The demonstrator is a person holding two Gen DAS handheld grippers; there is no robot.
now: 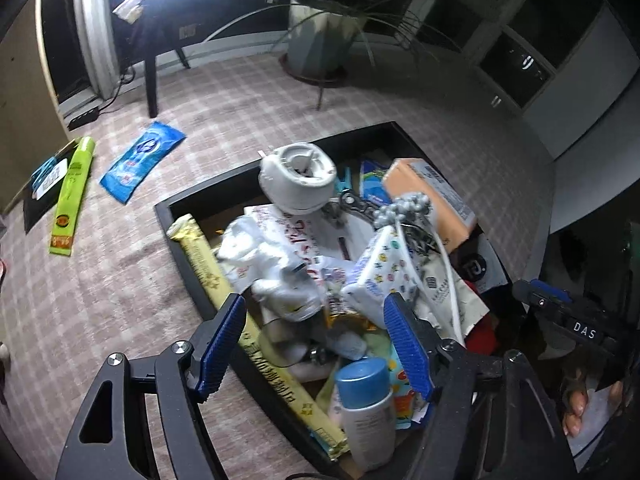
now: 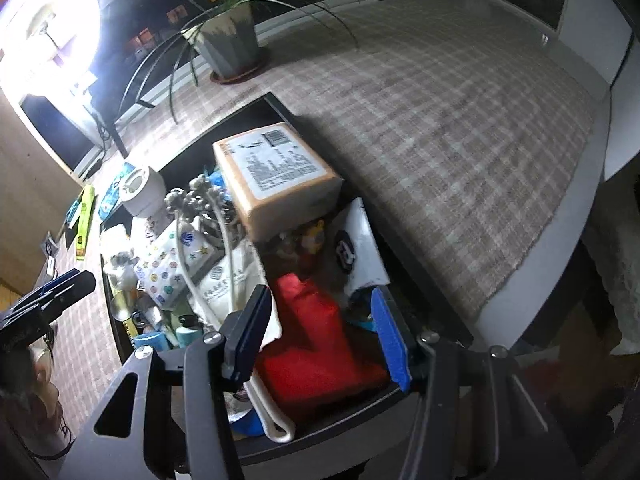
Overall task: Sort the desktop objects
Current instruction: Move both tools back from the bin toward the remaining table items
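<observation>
Clutter fills the black tray (image 1: pixel 168 210) under both our grippers. Our left gripper (image 1: pixel 316 316) hangs with fingers apart above a blue-capped bottle (image 1: pixel 366 404) and white wrappers, gripping nothing. Our right gripper (image 2: pixel 320 312), fingers also apart, straddles a red packet (image 2: pixel 320 344). Farther off sit an orange box (image 2: pixel 276 176), then a blue pouch (image 1: pixel 140 160) and green stick (image 1: pixel 72 196) on the checked cloth (image 2: pixel 460 120).
</observation>
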